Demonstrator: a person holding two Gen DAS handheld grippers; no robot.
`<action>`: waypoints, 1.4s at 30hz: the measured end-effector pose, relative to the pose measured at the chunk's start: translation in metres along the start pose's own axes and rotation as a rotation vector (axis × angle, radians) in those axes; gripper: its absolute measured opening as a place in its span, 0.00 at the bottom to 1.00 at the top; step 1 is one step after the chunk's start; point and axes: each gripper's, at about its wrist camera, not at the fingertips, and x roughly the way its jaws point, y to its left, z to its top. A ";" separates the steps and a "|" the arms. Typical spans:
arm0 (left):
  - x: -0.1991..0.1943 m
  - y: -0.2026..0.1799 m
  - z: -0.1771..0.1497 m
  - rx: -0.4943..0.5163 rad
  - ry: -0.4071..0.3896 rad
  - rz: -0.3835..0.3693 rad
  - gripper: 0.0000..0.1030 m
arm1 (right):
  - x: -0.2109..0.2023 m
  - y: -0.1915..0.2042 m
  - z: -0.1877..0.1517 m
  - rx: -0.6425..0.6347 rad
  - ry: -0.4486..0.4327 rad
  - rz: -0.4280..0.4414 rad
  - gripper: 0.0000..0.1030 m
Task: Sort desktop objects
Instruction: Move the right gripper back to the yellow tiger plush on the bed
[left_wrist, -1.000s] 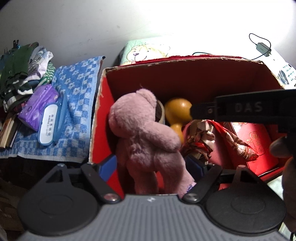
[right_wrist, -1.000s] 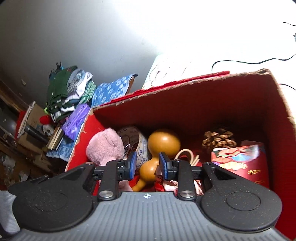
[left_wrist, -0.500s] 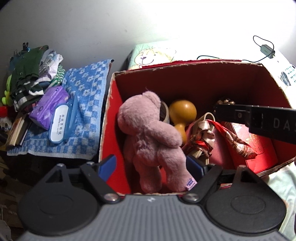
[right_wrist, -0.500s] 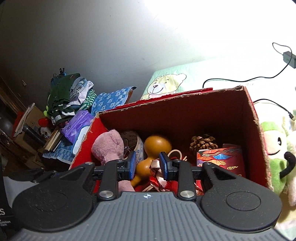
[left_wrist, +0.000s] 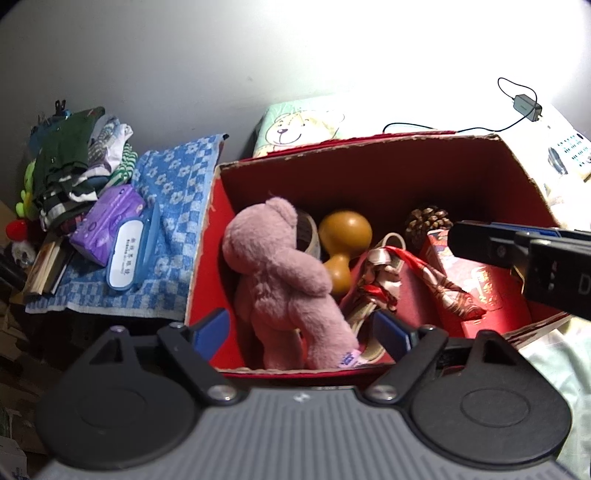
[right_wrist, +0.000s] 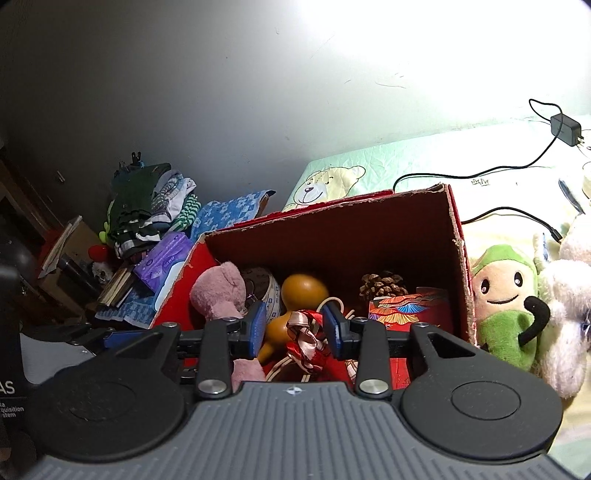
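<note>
A red cardboard box (left_wrist: 369, 177) holds a pink plush bear (left_wrist: 280, 280), a yellow gourd (left_wrist: 343, 236), a pine cone (left_wrist: 428, 219), a red patterned scarf (left_wrist: 436, 277) and a red packet (left_wrist: 491, 295). My left gripper (left_wrist: 301, 328) hovers open over the box's near edge, with the bear standing free between its blue pads (left_wrist: 212, 328). My right gripper (right_wrist: 294, 328) is open and empty above the box (right_wrist: 332, 240), and the scarf (right_wrist: 306, 336) lies below its gap. Its fingers (left_wrist: 480, 247) reach in from the right in the left wrist view.
Left of the box, a blue checked towel (left_wrist: 173, 192) carries a purple tissue pack (left_wrist: 107, 221) and a white case (left_wrist: 125, 254), beside stacked clothes (left_wrist: 74, 162). Right of the box sit a green plush (right_wrist: 506, 306) and a white plush (right_wrist: 565, 317). A charger and cable (right_wrist: 565, 125) lie on the bear-print sheet.
Both grippers have drawn back and up from the box, so more of the surroundings shows. The bear stays in the box. The right gripper has shifted right in the left wrist view.
</note>
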 end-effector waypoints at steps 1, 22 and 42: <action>-0.002 -0.003 0.001 -0.002 -0.006 0.002 0.85 | -0.003 -0.003 0.001 0.003 -0.005 0.006 0.35; -0.046 -0.134 0.024 0.057 -0.074 -0.089 0.88 | -0.100 -0.114 0.005 0.091 -0.088 -0.017 0.41; -0.017 -0.308 0.015 0.161 0.045 -0.510 0.95 | -0.193 -0.302 0.002 0.412 -0.219 -0.256 0.51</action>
